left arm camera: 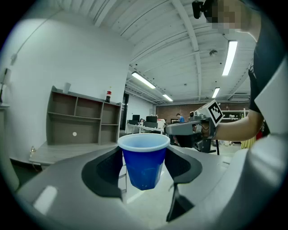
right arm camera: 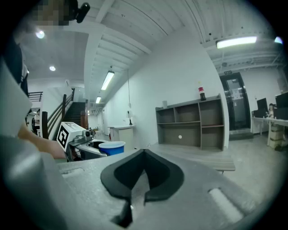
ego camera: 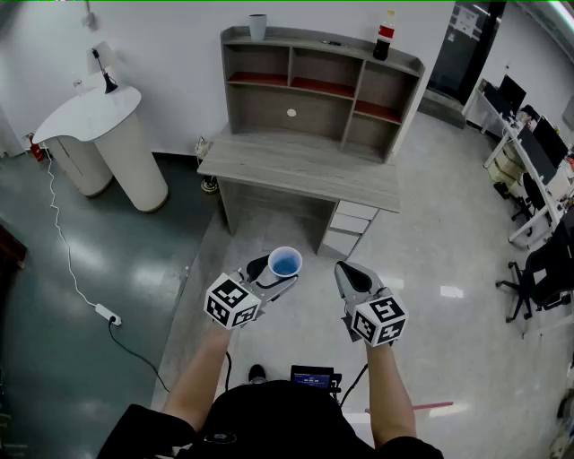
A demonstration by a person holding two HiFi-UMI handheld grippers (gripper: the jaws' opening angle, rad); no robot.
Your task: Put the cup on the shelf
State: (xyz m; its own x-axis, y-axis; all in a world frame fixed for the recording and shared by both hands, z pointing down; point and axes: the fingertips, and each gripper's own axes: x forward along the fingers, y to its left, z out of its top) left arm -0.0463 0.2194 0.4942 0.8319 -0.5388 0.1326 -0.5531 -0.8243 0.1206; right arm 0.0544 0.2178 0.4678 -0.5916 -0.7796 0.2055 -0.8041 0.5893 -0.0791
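Note:
A blue plastic cup with a white rim stands upright between the jaws of my left gripper, which is shut on it in mid-air above the floor. In the left gripper view the cup fills the gap and both dark pads press its sides. My right gripper hovers beside it on the right, shut, with nothing in it; its jaw tips meet. The grey desk with the shelf unit stands ahead, some way off, also seen as the shelf and the shelf.
A pale cup and a cola bottle stand on the shelf top. The desk has drawers at its right. A white curved counter is at the left, with a power strip and cable on the floor. Office chairs crowd the right.

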